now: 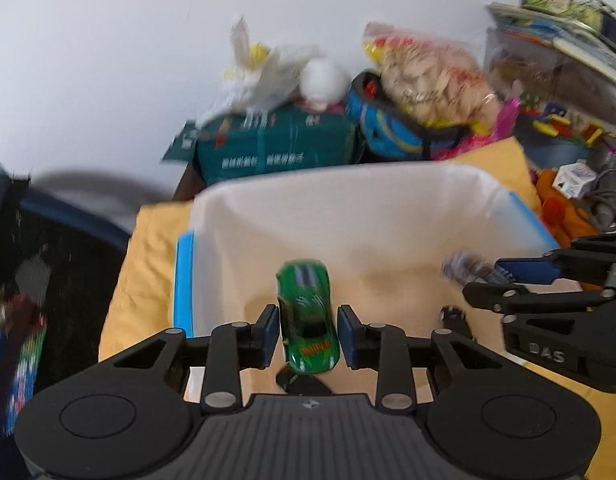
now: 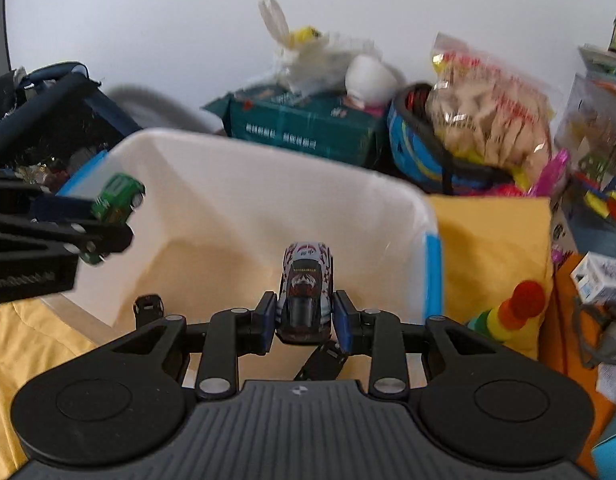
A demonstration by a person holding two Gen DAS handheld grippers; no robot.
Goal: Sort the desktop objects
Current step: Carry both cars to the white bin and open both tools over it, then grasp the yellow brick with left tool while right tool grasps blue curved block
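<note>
Left wrist view: the left hand-held gripper (image 1: 308, 336) points down over a white plastic bin (image 1: 328, 208) with blue handles. A green toy car (image 1: 308, 320) sits between its blue pads, nose away from the camera; a thin gap shows on both sides, so I cannot tell whether the pads press on it. At the right edge the right hand-held gripper (image 1: 504, 280) reaches in, carrying a blurred silver toy car (image 1: 464, 270). A small black toy car (image 1: 454, 318) lies inside the bin. The bin rests on a yellow cloth (image 1: 144, 264).

Right wrist view: the right hand-held gripper (image 2: 304, 316) holds the silver toy car (image 2: 307, 288), with red and black markings, pads against its sides, above the bin (image 2: 268, 184). At the left, the left hand-held gripper (image 2: 96, 220) carries the green toy car (image 2: 118, 198). Behind stand a green box (image 2: 304, 128) and a snack bag (image 2: 488, 116).
</note>
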